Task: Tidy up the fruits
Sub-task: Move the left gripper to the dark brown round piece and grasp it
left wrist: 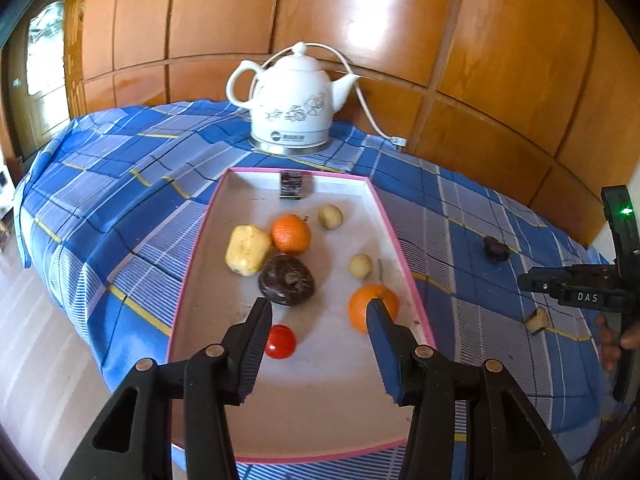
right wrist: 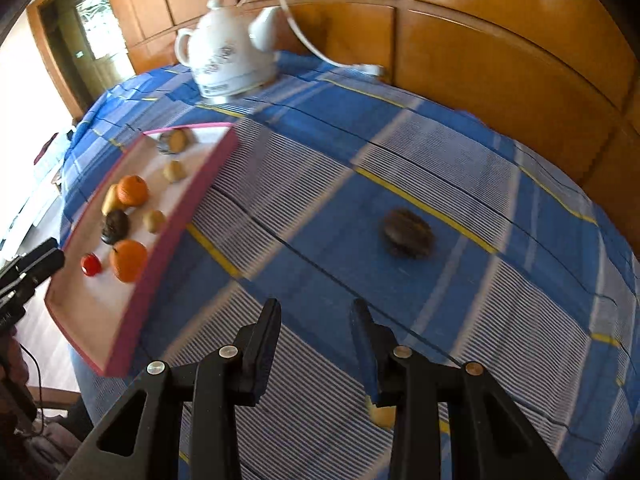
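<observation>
Left gripper (left wrist: 320, 312) hovers over the near end of the pink-rimmed tray (left wrist: 404, 240), jaws apart and empty; the tray holds a red fruit (left wrist: 280, 342), two oranges (left wrist: 290, 234) and a dark fruit (left wrist: 286, 280). Only the right wrist view shows the right gripper (right wrist: 316, 312), jaws apart and empty, right of the tray. A brown fruit (right wrist: 408, 238) lies farther right of the tray. Beyond the tray stands the white kettle (left wrist: 290, 108).

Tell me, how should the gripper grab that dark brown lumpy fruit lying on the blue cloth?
Probably from above, pads across the narrow middle of the dark brown fruit. It lies flat and oval on the cloth with nothing close beside it.
</observation>
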A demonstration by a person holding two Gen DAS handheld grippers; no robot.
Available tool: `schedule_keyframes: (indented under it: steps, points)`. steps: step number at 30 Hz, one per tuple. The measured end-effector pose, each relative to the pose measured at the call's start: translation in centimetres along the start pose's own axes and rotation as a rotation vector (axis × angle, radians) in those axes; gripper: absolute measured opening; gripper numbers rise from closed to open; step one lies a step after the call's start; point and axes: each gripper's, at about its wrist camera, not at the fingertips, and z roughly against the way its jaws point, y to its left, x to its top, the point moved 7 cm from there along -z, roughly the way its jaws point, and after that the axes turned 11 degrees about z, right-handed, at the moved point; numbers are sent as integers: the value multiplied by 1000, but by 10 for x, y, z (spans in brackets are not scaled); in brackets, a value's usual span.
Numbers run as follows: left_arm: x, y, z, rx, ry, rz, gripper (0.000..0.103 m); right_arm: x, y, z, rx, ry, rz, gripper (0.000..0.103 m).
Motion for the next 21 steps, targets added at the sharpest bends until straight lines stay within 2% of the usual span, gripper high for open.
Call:
schedule_keyframes:
  steps: [12,21]
  points:
    - [-13,-37,0,-27,27,-98,50,-40,-72,24,-103,9,-95,36]
    - [-19,-64,-5,-45,50,-162,50,-56,-118,21,-156,10,-275,36]
